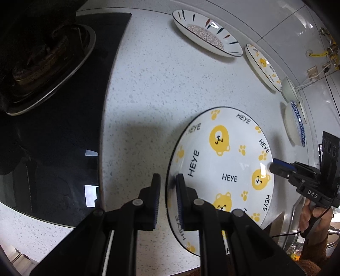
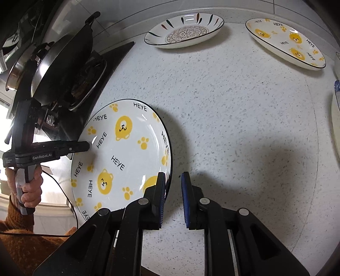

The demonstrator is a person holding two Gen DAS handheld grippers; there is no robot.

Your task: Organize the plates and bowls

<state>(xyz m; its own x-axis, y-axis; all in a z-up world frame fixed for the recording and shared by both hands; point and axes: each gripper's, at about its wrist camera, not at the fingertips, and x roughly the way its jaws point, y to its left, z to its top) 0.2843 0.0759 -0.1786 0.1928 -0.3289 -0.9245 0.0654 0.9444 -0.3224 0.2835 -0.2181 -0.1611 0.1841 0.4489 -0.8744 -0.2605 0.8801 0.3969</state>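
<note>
A white plate with yellow bears and "HEYE" print (image 1: 223,169) (image 2: 125,155) is held tilted above the speckled counter (image 1: 148,85). My left gripper (image 1: 167,180) straddles its left rim, jaws partly open, one finger each side. My right gripper (image 2: 172,178) straddles the opposite rim, jaws partly open; it also shows in the left wrist view (image 1: 274,165). The left gripper shows in the right wrist view (image 2: 85,146). A patterned plate (image 1: 206,34) (image 2: 184,29) and a second bear plate (image 1: 263,65) (image 2: 284,42) lie at the back.
A black cooktop (image 1: 63,127) with a burner (image 1: 42,63) lies left; a dark pan (image 2: 63,61) sits on it. A blue-rimmed bowl (image 1: 295,123) and a white dish (image 1: 289,87) stand right by the tiled wall (image 1: 276,19). A steel sink (image 1: 297,223) is nearby.
</note>
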